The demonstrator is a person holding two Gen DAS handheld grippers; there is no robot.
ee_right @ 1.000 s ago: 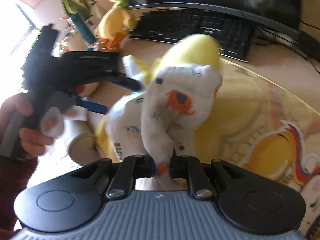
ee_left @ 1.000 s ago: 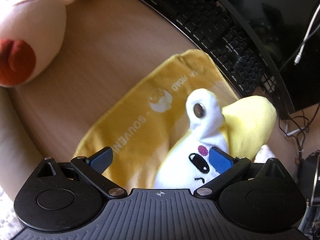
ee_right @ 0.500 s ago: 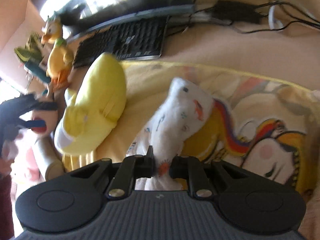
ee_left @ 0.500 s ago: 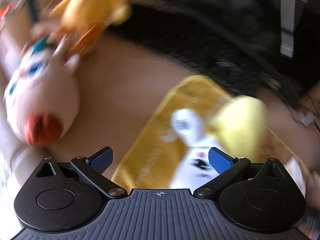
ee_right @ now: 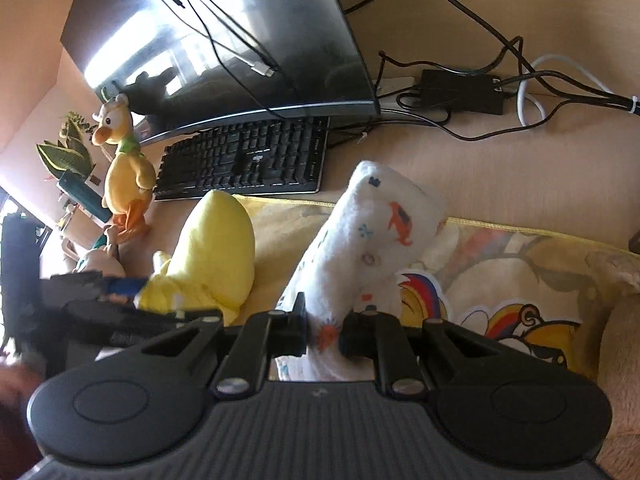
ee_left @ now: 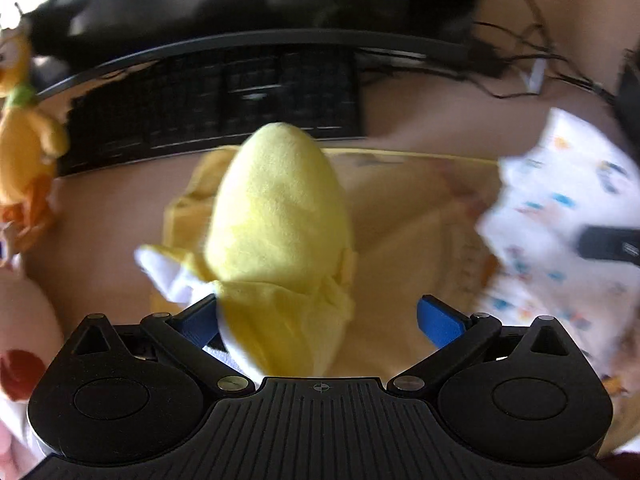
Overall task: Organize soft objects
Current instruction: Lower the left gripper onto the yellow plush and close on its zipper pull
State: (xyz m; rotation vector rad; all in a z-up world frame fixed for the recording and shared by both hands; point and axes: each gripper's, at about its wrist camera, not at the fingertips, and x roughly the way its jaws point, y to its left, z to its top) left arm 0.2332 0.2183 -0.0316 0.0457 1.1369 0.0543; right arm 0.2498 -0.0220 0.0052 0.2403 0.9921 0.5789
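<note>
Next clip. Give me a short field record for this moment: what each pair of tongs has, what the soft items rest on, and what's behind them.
right tongs: shut on the white printed cloth
left tongs: open, the yellow banana plush between the pads, only one pad near it
surface under items: yellow cartoon towel on the desk
behind: black keyboard, monitor, duck plush standing at the keyboard's left end
left view: blurred

Left wrist view motion-blurred; window glare upper left; fisheye bending.

Yellow plush, animal-print white cloth
</note>
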